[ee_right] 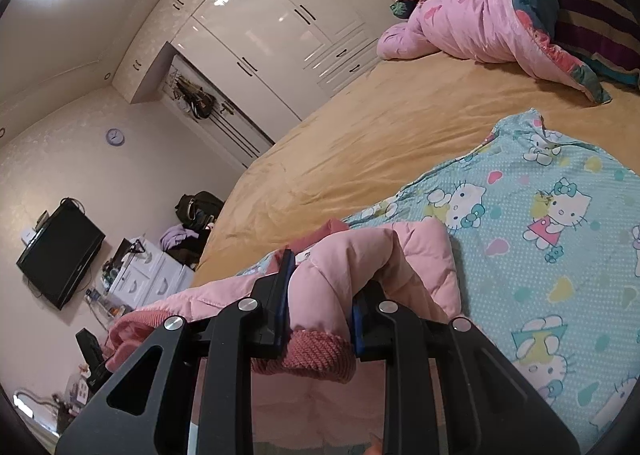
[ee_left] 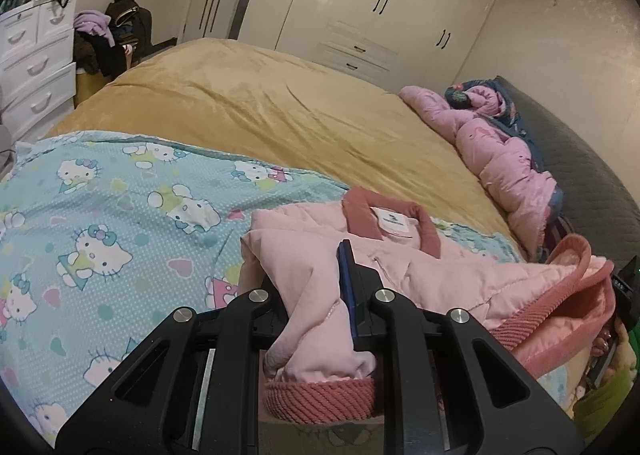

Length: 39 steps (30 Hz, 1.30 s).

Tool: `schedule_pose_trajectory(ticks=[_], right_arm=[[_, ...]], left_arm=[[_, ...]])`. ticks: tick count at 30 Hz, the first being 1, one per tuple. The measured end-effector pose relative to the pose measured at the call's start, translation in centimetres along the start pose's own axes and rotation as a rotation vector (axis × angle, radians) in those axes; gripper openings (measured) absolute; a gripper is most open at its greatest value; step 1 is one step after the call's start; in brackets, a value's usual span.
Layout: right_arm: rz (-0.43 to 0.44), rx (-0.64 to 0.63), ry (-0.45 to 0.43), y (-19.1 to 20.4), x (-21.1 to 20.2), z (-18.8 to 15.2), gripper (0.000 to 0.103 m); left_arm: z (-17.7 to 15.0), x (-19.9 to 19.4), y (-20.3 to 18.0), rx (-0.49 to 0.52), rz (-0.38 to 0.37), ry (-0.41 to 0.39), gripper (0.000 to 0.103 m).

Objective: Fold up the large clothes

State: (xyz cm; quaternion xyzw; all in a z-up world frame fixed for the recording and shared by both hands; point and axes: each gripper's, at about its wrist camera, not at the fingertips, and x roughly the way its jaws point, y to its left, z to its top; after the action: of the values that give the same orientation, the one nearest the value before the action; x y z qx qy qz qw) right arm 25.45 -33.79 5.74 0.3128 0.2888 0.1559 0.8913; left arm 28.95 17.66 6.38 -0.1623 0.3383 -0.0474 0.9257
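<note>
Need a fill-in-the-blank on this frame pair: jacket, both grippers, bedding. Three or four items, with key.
1. Both grippers are shut on the pink ____ jacket.
2. The left gripper pinches fabric just above a ribbed ____.
3. The jacket lies on a turquoise ____-print blanket.
4. The right gripper sees a crumpled pink comforter near the bed's ____.

Missing words: quilted; cuff; cartoon cat; headboard

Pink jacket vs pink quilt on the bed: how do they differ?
The jacket lies near, on the cat-print sheet; the quilt is bunched at the far end of the bed. The jacket is plain with darker ribbed trim; the quilt has a dark floral side. Both claws grip the jacket; nothing holds the quilt. Both are pink and padded.
</note>
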Motion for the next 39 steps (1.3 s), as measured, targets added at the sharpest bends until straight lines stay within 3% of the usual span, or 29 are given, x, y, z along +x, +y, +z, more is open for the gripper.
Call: schedule_pose_trajectory(ticks=[5,18,27,30,31,32,39], right_arm=[[-0.005,0.015,-0.010,-1.2,2.2,0.0,0.022],[-0.046,0.064,0.069,-3.6,7.4,0.9,0.025],[0.006,0.230,0.127,-6.6,10.3,1.2,0.034],[0.074,0.300,0.126,-7.4,10.5,1.3,0.053],[0.095,0.317,0.118,-7.6,10.4,1.4,0.076],[0.102,0.325,0.109,-7.7,10.2,1.5,0.092],[0.036,0.191,0.079,-6.7,8.4,1.8,0.097]], left_arm=[[0.4,2.3,-0.1,0.008,0.026,0.014,0.011],[0.0,7.2,1.6,-0.006,0.023,0.057,0.013],[-0.2,9.1,1.8,-0.005,0.027,0.082,0.014],[-0.3,9.6,1.8,-0.006,0.026,0.084,0.015],[-0.3,9.6,1.8,-0.006,0.024,0.085,0.015],[-0.4,9.7,1.9,-0.007,0.024,0.087,0.015],[-0.6,10.0,1.7,0.000,0.025,0.084,0.019]])
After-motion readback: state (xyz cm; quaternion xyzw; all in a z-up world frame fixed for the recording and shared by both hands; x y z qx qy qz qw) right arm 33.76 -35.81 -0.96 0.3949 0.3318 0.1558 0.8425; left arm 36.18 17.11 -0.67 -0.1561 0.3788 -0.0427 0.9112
